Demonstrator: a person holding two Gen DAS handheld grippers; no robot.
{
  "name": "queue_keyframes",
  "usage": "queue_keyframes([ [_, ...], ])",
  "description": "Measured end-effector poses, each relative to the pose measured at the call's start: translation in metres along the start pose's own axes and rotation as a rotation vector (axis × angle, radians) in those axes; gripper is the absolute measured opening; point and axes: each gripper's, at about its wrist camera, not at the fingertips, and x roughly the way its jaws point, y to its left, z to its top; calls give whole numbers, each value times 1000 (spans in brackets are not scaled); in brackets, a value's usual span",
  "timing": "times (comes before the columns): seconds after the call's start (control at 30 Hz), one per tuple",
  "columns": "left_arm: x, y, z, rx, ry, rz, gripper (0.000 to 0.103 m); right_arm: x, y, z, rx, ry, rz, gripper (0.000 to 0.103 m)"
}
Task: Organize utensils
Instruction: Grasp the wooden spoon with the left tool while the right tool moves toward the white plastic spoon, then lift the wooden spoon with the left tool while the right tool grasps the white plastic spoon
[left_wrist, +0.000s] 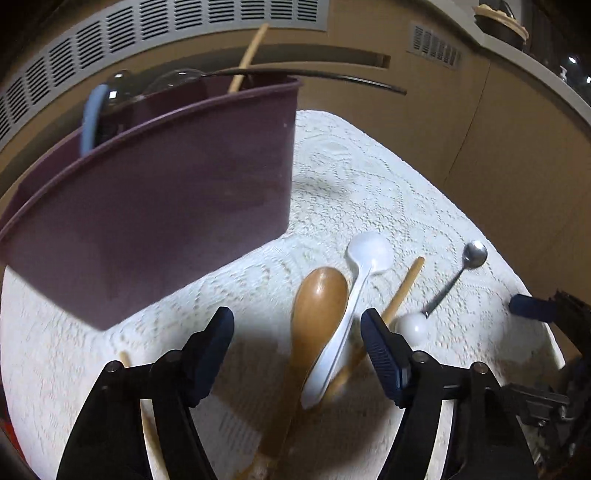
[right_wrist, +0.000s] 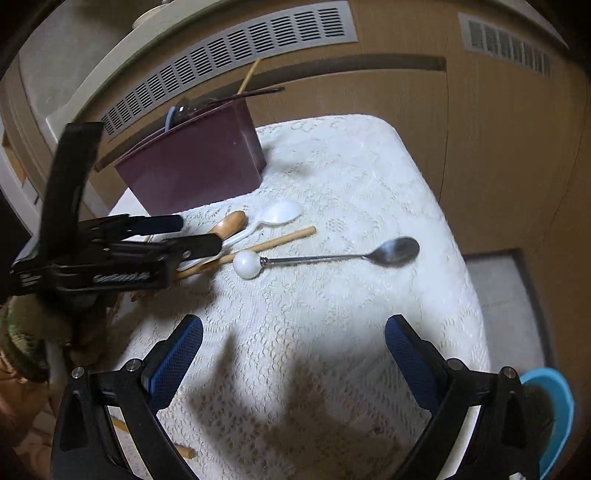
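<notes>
A maroon utensil bin stands on the lace cloth with a wooden stick, dark sticks and a ladle poking out of it. In front of it lie a wooden spoon, a white plastic spoon, a wooden chopstick and a metal spoon with a white ball handle. My left gripper is open, straddling the wooden and white spoons without pressing them. My right gripper stands open over bare cloth, short of the metal spoon.
The white lace cloth covers a small table that drops off at the right. Brown cabinet fronts with vents stand behind. A blue bowl-like thing sits below the table's right edge. Another wooden stick lies near the front left.
</notes>
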Motion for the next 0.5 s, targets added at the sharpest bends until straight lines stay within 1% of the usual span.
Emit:
queue_keyframes([
  [0.07, 6, -2, 4, 5, 17, 2, 64, 3, -3, 0, 29, 14, 18, 98],
  [0.17, 9, -4, 6, 18, 18, 9, 60, 7, -8, 0, 59, 36, 35, 99],
  [0.27, 7, -5, 6, 20, 14, -2, 48, 9, -9, 0, 77, 41, 60, 103],
  [0.33, 6, -5, 5, 17, 8, -4, 37, 9, -9, -1, 83, 44, 60, 103],
  [0.37, 5, -4, 5, 13, 6, -6, 36, 10, -9, 0, 86, 50, 60, 103],
  [0.4, 2, -2, 4, 1, 3, -13, 32, 11, -10, 1, 91, 57, 62, 103],
  [0.5, -7, 4, -2, -31, -12, -28, 31, 13, -12, 4, 125, 71, 72, 103],
])
